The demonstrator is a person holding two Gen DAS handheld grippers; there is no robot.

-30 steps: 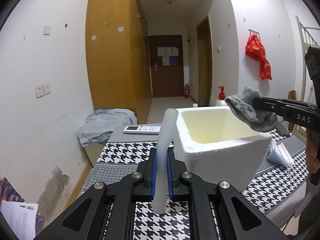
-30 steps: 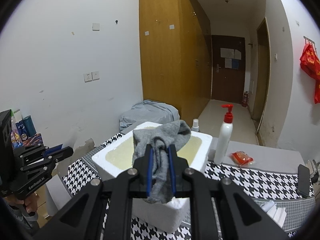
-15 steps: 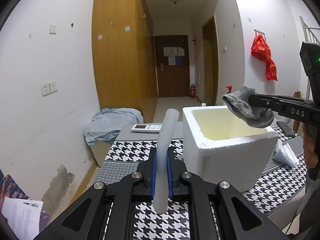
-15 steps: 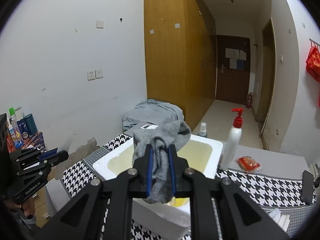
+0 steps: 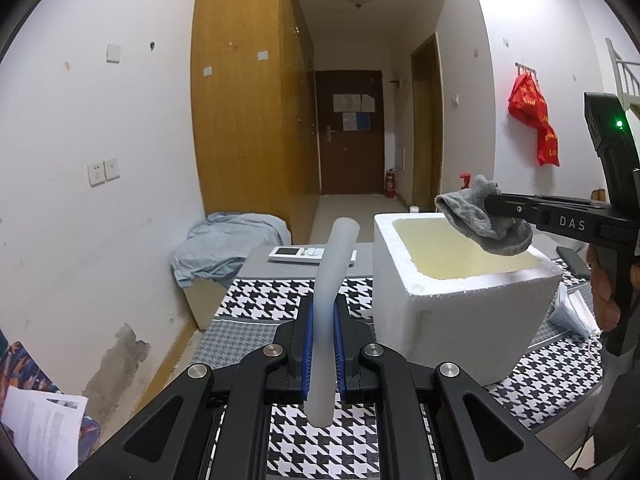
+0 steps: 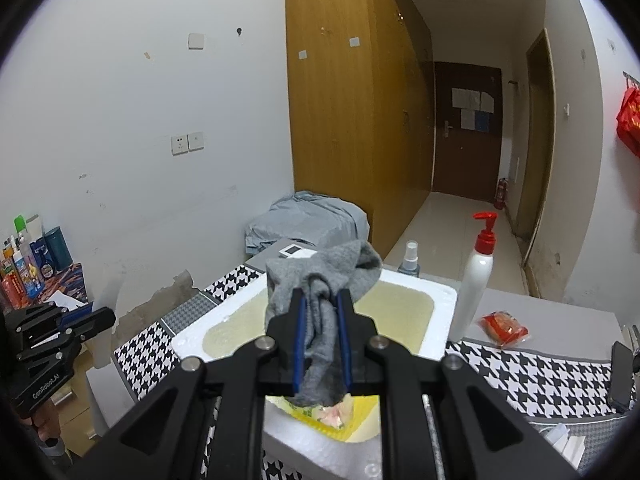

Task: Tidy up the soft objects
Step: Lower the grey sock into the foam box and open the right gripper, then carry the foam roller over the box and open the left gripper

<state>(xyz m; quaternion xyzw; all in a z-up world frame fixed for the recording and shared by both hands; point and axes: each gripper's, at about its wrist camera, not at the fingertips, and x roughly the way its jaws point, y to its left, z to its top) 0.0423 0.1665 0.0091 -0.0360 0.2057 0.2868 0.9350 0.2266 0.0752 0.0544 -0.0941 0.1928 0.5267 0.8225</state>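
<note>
Home or dormitory room, wooden wardrobe, entrance door, houndstooth-covered table

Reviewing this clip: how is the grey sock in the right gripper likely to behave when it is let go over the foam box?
The grey sock looks floppy: it bunches and droops around the right gripper. It probably weighs little, hanging from a small pinch without slipping. Released, it would likely drop limply into the foam box below, though loose fabric may catch on the pads.

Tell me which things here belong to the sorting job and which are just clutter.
Job:
- grey sock, in right gripper
- translucent soft tube, in left gripper
- foam box

Clutter:
- pump bottle
- spray bottle
- red packet
- remote
</note>
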